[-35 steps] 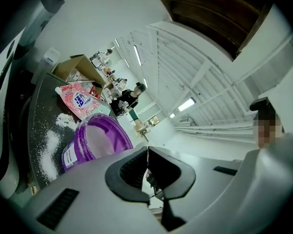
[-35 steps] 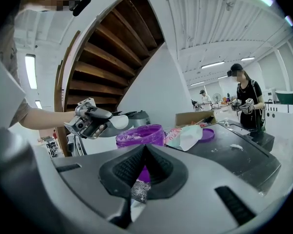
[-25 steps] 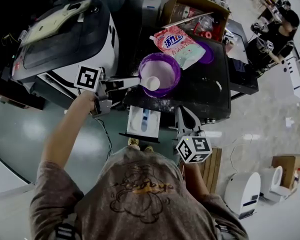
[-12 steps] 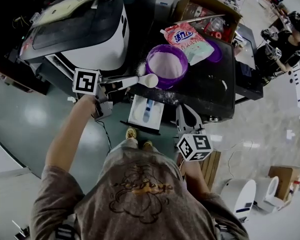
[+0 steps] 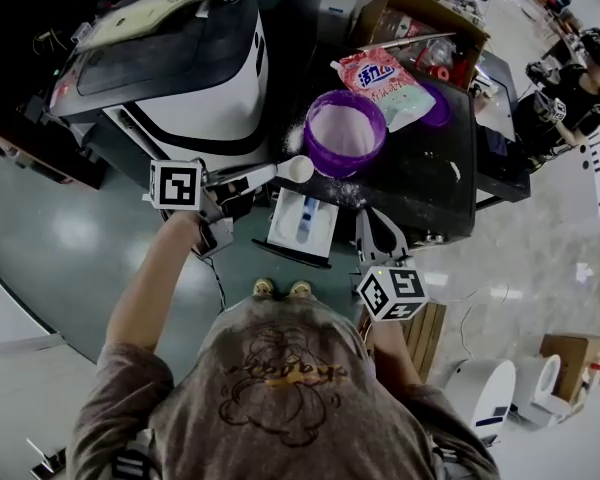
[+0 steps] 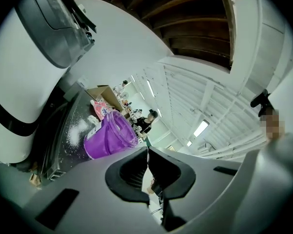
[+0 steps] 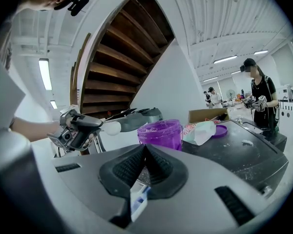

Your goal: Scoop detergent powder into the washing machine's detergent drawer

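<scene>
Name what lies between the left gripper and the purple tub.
The white scoop: its handle is clamped in the left gripper and its bowl sits close beside the purple tub. The head view shows this.

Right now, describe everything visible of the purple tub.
The purple tub is round, translucent plastic, with a white label on its side. It stands upright and lidless on the dark machine top, near its left edge, holding white powder. Spilled powder dusts the surface around it. The pink bag lies just behind; nothing grips it.

Black worktop (image 5: 420,183) dusted with spilled powder (image 5: 293,136), bearing purple tub (image 5: 346,170), detergent bag (image 5: 380,83), purple lid (image 5: 436,108)
</scene>
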A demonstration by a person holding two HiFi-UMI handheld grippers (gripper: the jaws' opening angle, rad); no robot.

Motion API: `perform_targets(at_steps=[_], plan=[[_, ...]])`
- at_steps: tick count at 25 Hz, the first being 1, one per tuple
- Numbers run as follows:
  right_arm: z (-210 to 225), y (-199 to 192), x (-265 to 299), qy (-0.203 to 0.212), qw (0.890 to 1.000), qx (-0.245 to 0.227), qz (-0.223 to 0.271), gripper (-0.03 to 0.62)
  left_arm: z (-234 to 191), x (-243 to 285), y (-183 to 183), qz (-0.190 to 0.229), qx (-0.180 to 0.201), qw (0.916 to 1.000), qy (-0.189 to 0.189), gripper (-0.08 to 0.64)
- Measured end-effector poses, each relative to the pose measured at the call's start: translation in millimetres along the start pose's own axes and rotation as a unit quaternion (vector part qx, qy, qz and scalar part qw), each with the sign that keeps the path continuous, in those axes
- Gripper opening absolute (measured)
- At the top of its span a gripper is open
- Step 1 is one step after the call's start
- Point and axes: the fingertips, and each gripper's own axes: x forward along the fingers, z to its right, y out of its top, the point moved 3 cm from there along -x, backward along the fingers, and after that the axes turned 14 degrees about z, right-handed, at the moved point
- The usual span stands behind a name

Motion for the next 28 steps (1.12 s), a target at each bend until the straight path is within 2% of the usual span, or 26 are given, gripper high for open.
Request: perform_targets(at_steps=[9, 17, 21, 28], plan=[[-15, -7, -5, -0.026, 1.0, -0.003, -0.001, -0.006, -21, -18, -18, 0.015, -0.006, 0.9997, 0.02, 0.023], [-17, -19, -10, -0.048, 0.999, -0.003, -0.005, -0.006, -52, -25, -47, 0.004, -0.005, 0.9989, 0.047, 0.023], [-21, -23, -11, -0.05, 0.999, -0.003, -0.01, -0.006, -69, -31, -60, -0.007, 0.023, 0.9971, 0.072, 0.023], [-27, -25, -15, -0.05, 0.999, -0.005, -0.013, -0.005, -85, -33, -82, -0.026, 0.065, 0.9929, 0.096, 0.023]])
